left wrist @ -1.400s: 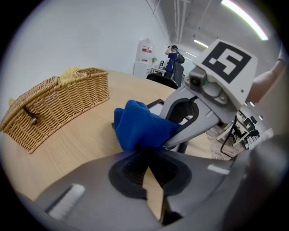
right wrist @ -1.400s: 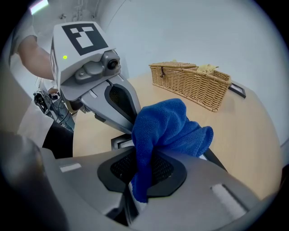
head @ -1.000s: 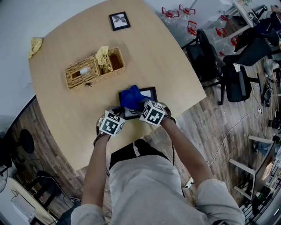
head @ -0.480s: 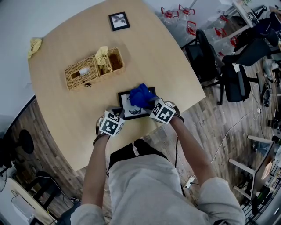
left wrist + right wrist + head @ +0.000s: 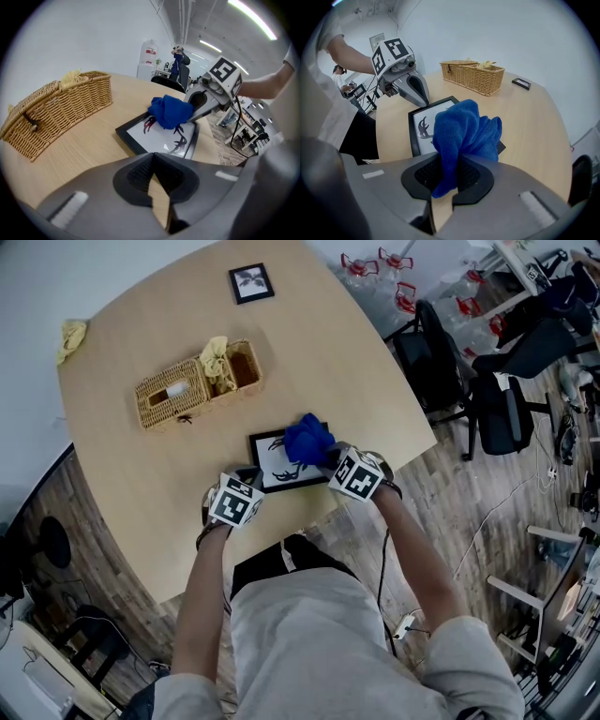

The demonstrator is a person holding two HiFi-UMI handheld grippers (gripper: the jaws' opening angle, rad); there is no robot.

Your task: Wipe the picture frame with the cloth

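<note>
A black picture frame (image 5: 277, 468) with a white print lies flat near the table's front edge. On its right part rests a bunched blue cloth (image 5: 307, 438), and my right gripper (image 5: 328, 457) is shut on it; in the right gripper view the cloth (image 5: 465, 127) rises out of the jaws (image 5: 447, 176) over the frame (image 5: 423, 125). My left gripper (image 5: 248, 477) sits at the frame's near left corner, shut with nothing in it (image 5: 157, 185). In the left gripper view the frame (image 5: 161, 138) and the cloth (image 5: 169, 110) lie just ahead of it.
A wicker basket (image 5: 192, 388) holding a yellow cloth (image 5: 217, 355) stands behind the frame. A small framed picture (image 5: 251, 283) lies at the far edge, and another yellow cloth (image 5: 71, 335) at the left edge. Office chairs (image 5: 487, 390) stand to the right of the table.
My right gripper has dragged the blue cloth rightwards across the frame, uncovering the print's left part. The left gripper has hardly moved.
</note>
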